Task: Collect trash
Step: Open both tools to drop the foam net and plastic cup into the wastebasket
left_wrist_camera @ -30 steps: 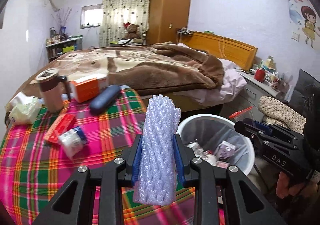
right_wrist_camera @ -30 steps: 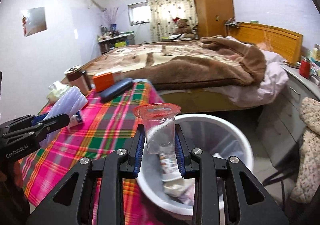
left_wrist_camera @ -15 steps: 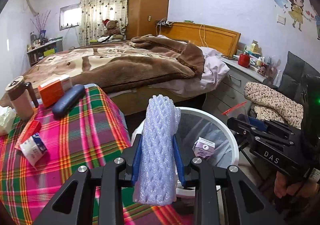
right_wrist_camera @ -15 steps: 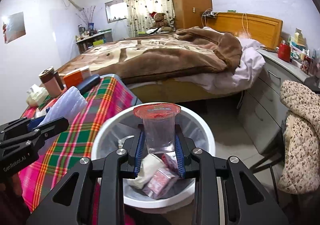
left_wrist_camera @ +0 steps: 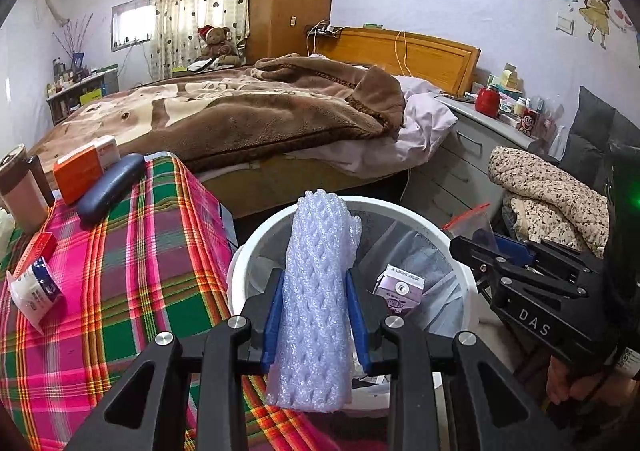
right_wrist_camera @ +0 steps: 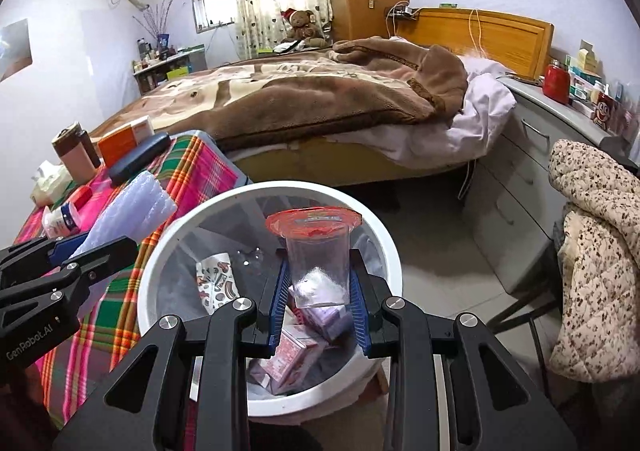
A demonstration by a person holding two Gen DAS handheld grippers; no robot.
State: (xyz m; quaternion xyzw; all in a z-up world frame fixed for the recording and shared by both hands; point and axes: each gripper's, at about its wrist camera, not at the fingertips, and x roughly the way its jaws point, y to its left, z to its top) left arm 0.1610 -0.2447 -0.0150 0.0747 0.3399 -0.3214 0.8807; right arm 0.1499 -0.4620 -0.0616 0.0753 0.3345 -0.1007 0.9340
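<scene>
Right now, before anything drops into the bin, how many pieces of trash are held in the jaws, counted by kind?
foam net sleeve: 1
clear plastic cup: 1
Total: 2

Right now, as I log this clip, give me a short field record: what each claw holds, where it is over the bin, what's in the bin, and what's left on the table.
left claw: shut on foam sleeve, over the near rim of the bin
right claw: shut on plastic cup with a red lid, above the bin opening
bin contents: milk carton, patterned paper cup, pink box
left on table: orange box, dark case, brown mug, small packet
release: not yet done
</scene>
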